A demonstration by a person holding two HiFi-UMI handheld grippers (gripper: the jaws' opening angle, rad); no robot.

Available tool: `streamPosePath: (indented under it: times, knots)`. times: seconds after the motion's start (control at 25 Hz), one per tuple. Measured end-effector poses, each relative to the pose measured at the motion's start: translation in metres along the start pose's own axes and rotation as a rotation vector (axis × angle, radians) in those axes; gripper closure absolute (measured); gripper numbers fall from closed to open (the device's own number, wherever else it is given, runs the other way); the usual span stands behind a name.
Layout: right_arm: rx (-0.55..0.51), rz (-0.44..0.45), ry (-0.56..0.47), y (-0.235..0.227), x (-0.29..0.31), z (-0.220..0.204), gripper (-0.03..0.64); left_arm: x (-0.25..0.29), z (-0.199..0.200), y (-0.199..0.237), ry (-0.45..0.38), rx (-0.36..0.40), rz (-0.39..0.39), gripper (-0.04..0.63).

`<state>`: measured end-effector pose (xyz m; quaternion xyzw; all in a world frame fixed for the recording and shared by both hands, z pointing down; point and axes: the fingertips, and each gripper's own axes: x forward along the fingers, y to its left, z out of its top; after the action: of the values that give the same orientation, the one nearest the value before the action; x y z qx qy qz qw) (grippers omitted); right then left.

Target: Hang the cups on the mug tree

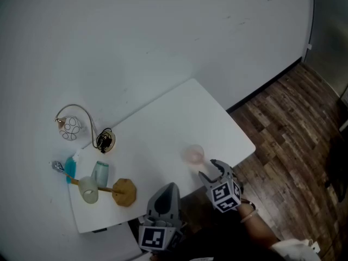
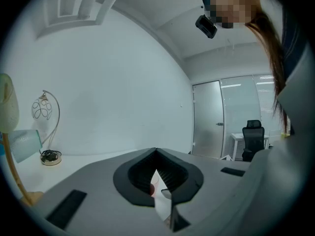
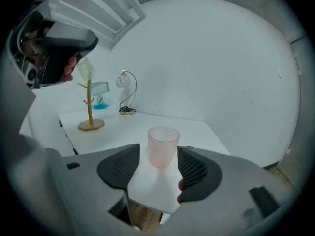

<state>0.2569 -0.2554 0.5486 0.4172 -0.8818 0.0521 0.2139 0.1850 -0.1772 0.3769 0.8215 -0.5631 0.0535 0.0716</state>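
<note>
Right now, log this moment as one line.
right tool: open, astride upright pink cup | left tool: shut, empty | mug tree: pale cup, clear cup hung

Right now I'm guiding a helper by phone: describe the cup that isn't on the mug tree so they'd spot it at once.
Find the white table, then its near edge by the right gripper. At the tips of that gripper's open fingers stands a pink cup, upright and alone; the pale green cup and pale blue cup hang on the wooden mug tree at the far end.
</note>
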Motion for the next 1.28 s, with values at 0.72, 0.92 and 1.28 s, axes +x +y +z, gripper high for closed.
streamPosePath:
  times: [0.72,0.92,1.28]
  knots:
    - [0.043,0.084,0.183,-0.006,0.054,-0.035,0.329,0.028,0.000,0.027,0.023,0.001,0.023,0.595]
    - [0.041,0.094,0.213,-0.007,0.064,-0.041,0.325,0.031,-0.003,0.028,0.038,0.011,0.025,0.595]
    - [0.041,0.102,0.268,-0.006,0.081,-0.049,0.302,0.029,-0.004,0.037,0.044,0.004,0.071,0.595]
